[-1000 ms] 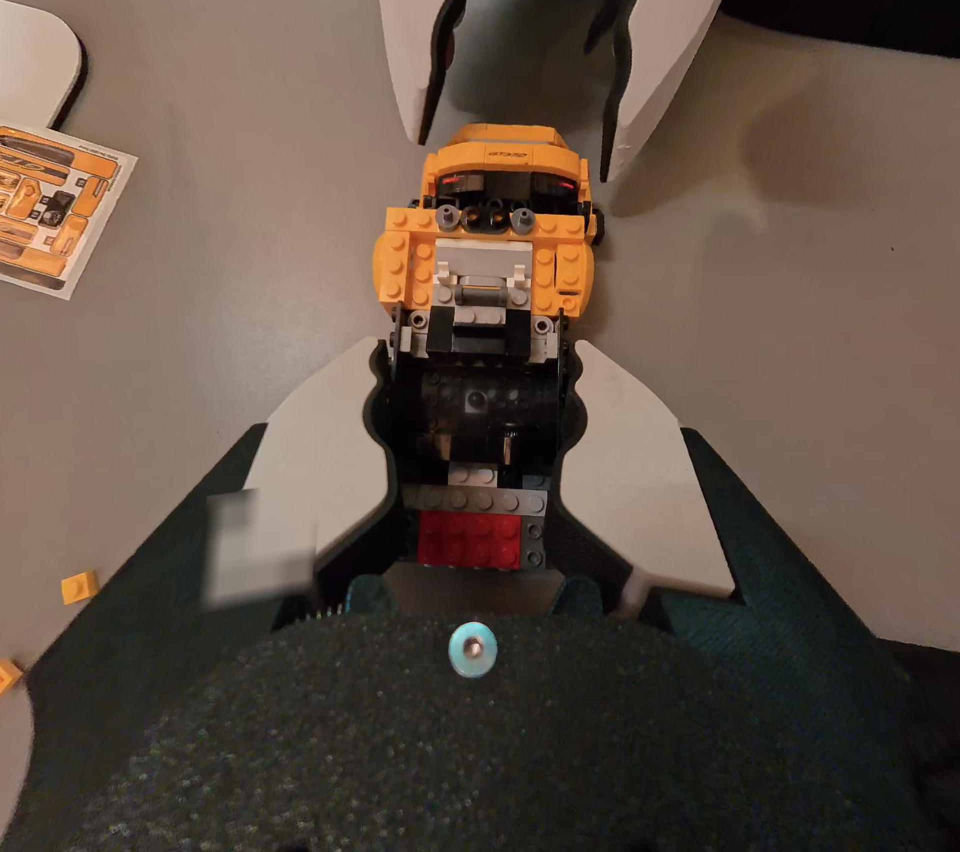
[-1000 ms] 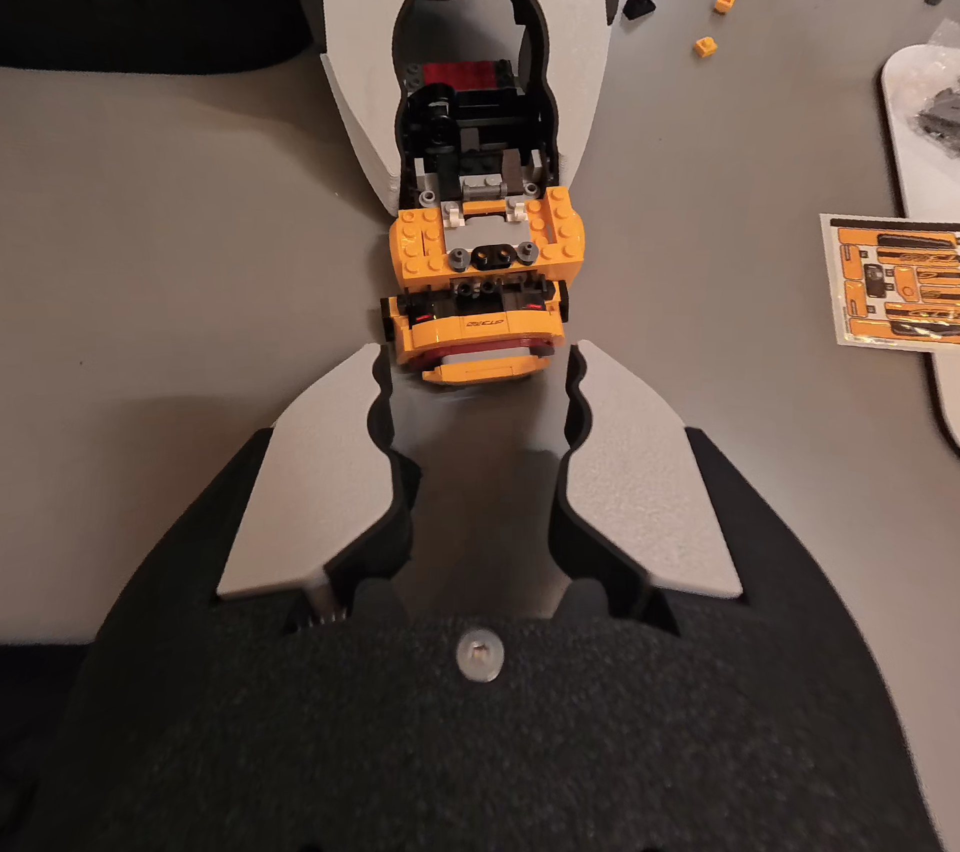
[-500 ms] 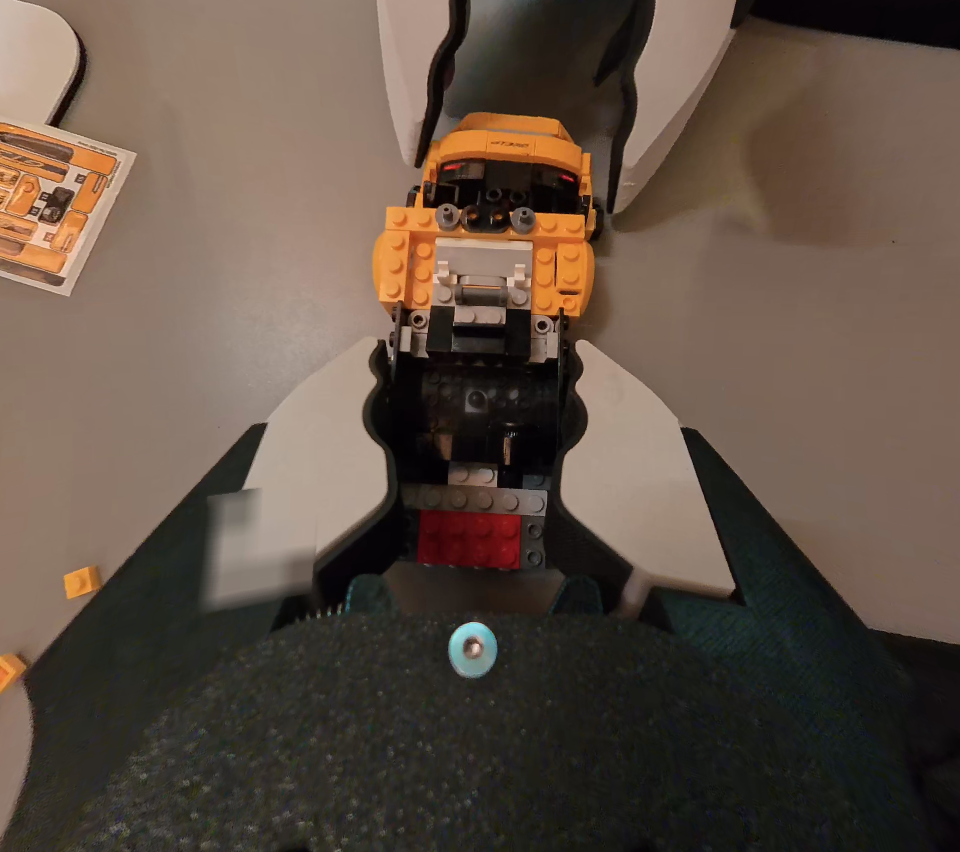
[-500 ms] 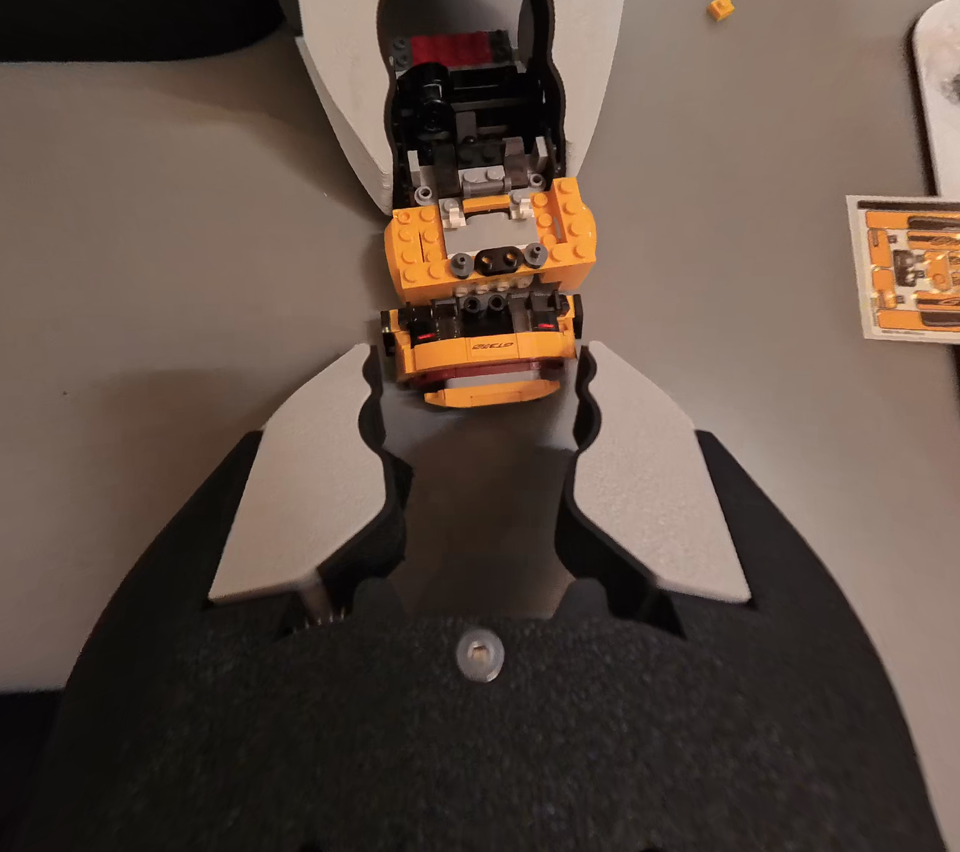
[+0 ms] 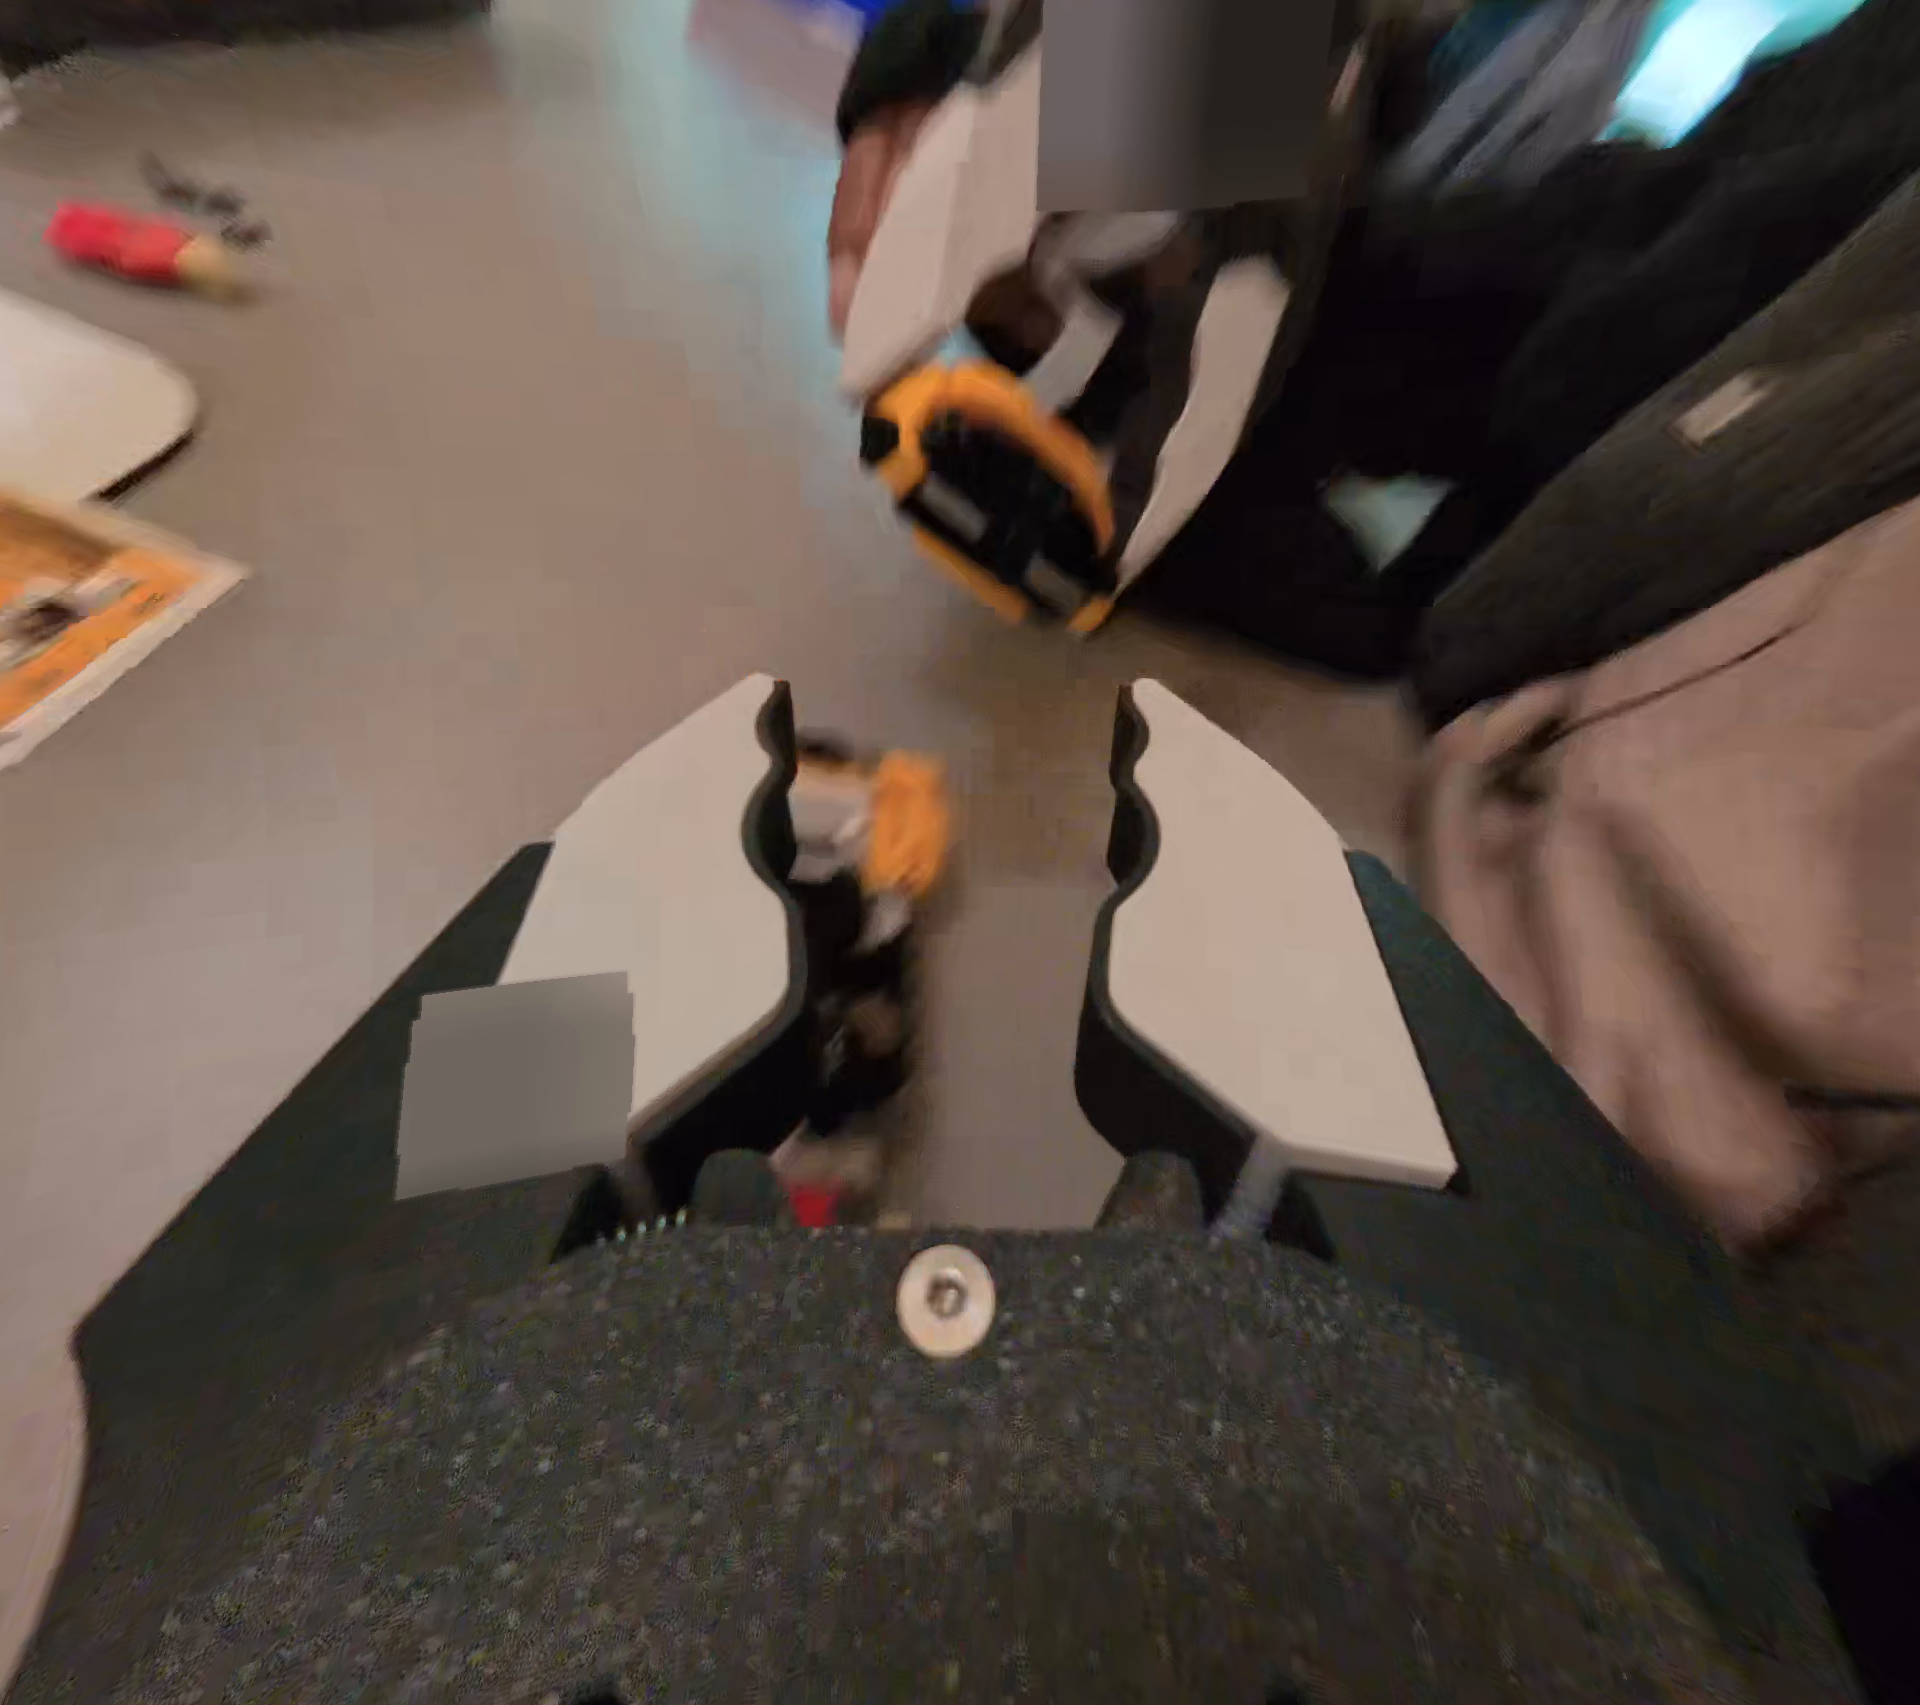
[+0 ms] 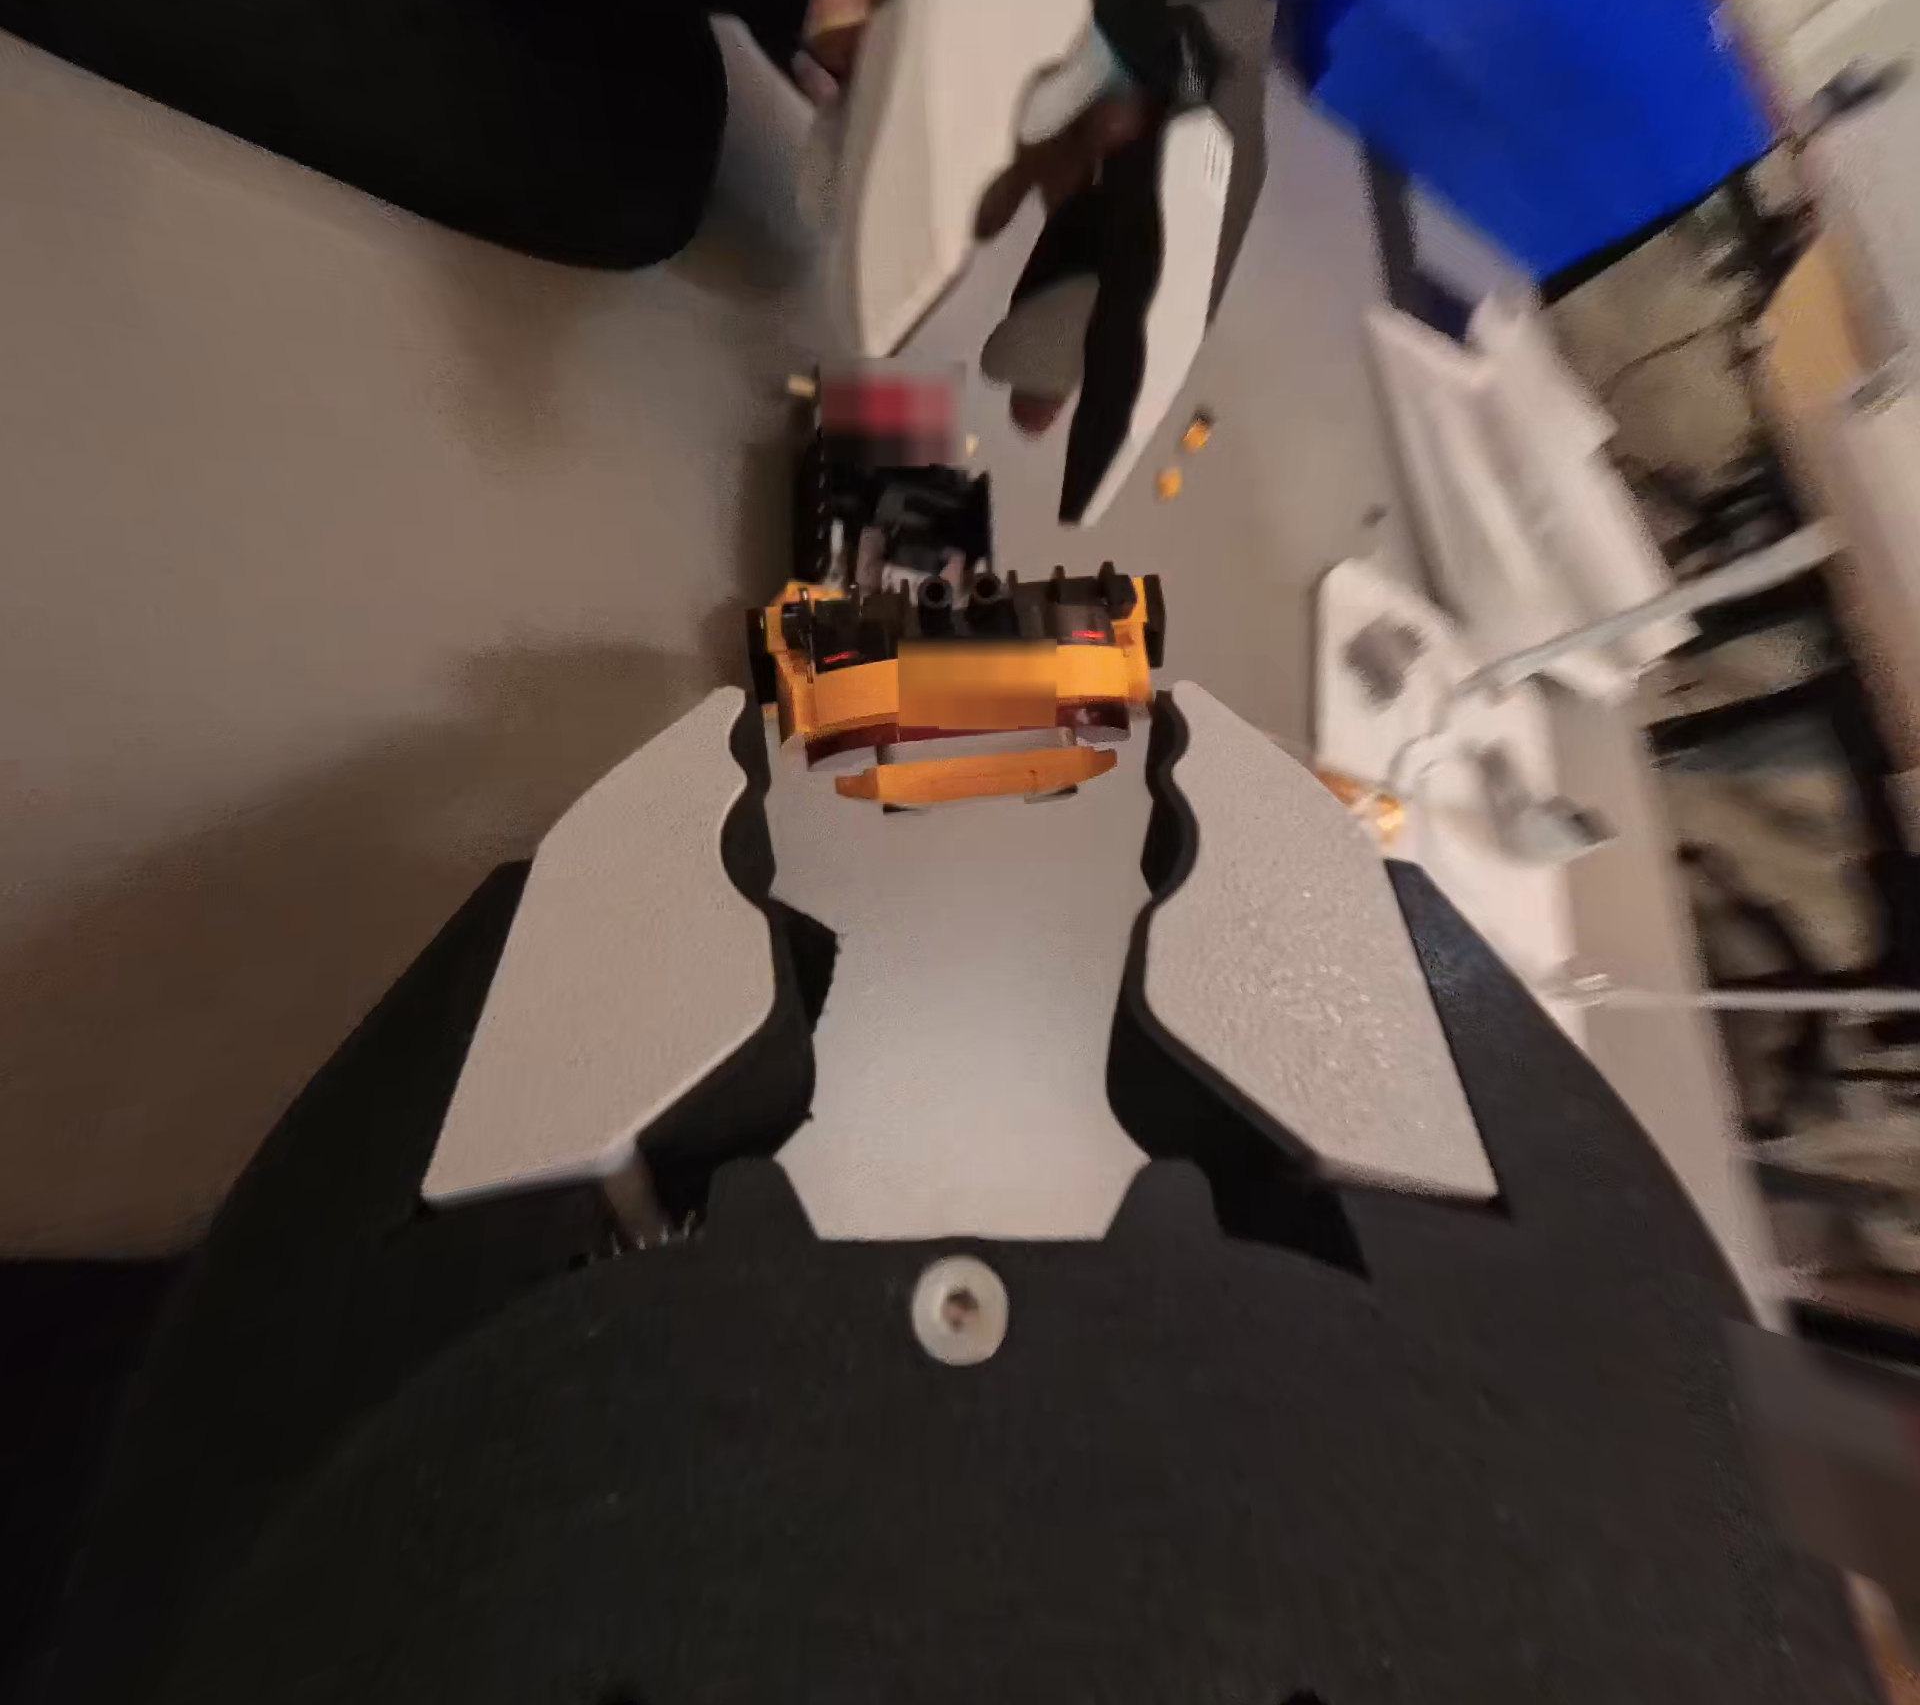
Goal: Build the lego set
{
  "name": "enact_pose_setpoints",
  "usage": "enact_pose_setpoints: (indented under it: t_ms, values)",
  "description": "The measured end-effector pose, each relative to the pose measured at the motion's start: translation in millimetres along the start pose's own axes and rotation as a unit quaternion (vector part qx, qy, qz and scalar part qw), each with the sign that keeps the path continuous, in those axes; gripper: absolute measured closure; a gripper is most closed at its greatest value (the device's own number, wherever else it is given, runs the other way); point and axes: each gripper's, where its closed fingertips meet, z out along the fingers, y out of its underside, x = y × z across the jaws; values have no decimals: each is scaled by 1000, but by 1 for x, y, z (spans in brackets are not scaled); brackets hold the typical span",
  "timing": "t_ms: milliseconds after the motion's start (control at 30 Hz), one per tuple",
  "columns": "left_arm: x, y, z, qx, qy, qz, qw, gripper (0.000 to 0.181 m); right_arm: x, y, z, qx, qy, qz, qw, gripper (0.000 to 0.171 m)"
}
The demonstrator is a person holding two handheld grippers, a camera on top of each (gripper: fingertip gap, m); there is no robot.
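Right hand-held gripper (image 6: 956,699) is clamped on the orange rear section (image 6: 831,689) of the lego car, lifted clear of the desk (image 5: 468,408) and tilted, apparently to line it up for fitting. Left hand-held gripper (image 5: 951,689) stands with its fingers apart, gripping nothing; the blurred car body (image 5: 862,928) lies on the desk beside its left finger, evidently waiting to receive the rear section. Nearby, a white tray (image 6: 1351,782) holds small grey pieces (image 6: 1377,658). Whether the blue bin (image 6: 1507,97) beyond holds anything cannot be told.
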Motion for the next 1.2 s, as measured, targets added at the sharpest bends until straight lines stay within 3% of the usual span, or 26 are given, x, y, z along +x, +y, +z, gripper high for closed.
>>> enact_pose_setpoints:
  t_ms: [100, 167, 367, 433, 533, 633, 700, 800, 867, 1000, 1100, 1200]
  values:
    - [29, -29, 4, 93, 121, -102, 983, 125, 0, -22, -4, -21, 57, -124, 990, 101]
    - [37, -34, 8, 112, 156, -133, 972, 131, -3, -29, -5, -40, 67, -172, 982, 101]
    - [37, -22, 21, 77, 98, -85, 989, 153, -4, -38, -2, -62, 96, -203, 972, 101]
    - [32, -27, 18, 94, 74, -67, 991, 153, 2, -39, -2, -56, 110, -166, 978, 102]
    - [18, -39, 7, 134, 13, -34, 990, 153, 16, -35, -7, -12, 112, 10, 994, 101]
    - [7, -50, -2, 166, -70, 32, 983, 153, 19, -37, -4, 54, 103, 199, 973, 104]
    - [4, -53, -2, 171, -120, 80, 975, 153, 25, -38, 0, 61, 143, 229, 961, 106]
    - [9, -55, 4, 177, -141, 112, 968, 153, 38, -42, 3, 45, 205, 201, 957, 112]
    - [12, -56, 6, 187, -135, 110, 967, 153, 39, -46, 4, 37, 215, 157, 963, 129]
    - [12, -53, 7, 182, -98, 79, 975, 152, 39, -44, 4, 35, 208, 85, 974, 130]
    - [16, -48, 5, 170, -31, 20, 985, 134, 43, -33, -2, 26, 202, 7, 979, 130]
    - [16, -47, 3, 162, -29, 15, 986, 134, 36, -24, -5, 2, 184, -95, 978, 130]
